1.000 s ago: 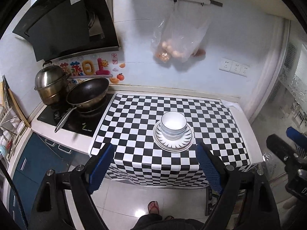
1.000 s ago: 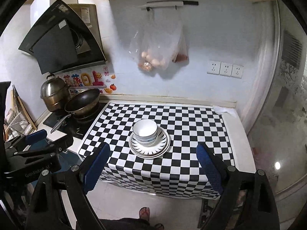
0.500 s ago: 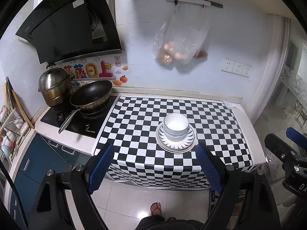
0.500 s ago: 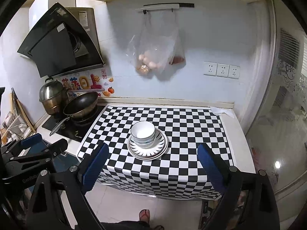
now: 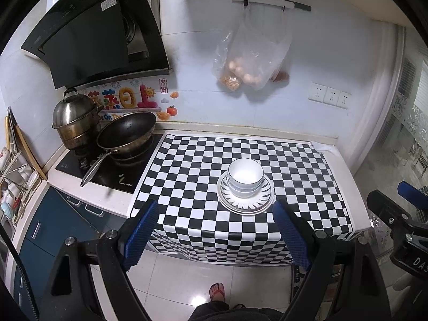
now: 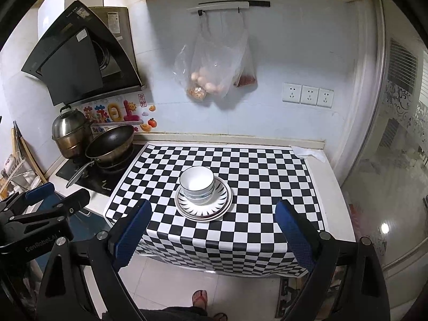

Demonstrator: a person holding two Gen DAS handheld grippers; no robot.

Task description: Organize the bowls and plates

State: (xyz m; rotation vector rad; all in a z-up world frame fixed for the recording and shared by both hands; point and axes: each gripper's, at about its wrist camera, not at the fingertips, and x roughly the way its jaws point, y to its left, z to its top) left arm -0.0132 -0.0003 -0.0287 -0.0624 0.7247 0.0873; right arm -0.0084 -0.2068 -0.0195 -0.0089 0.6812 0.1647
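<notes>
Checkered counter (image 5: 203, 160), stacked bowls (image 5: 245, 176) on plates (image 5: 246, 200), both tools wide, empty, short of them.

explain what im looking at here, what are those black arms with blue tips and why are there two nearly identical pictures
Those are two hand-held grippers, one in each of a person's hands, each carrying a fisheye camera looking along its fingers. One picture comes from the left gripper, the other from the right gripper; both stand open and hold nothing. Ahead, on the black-and-white checkered cloth, stacked white bowls sit on striped-rim plates. A dark frying pan and a steel pot stand on the stove to the left.
</notes>
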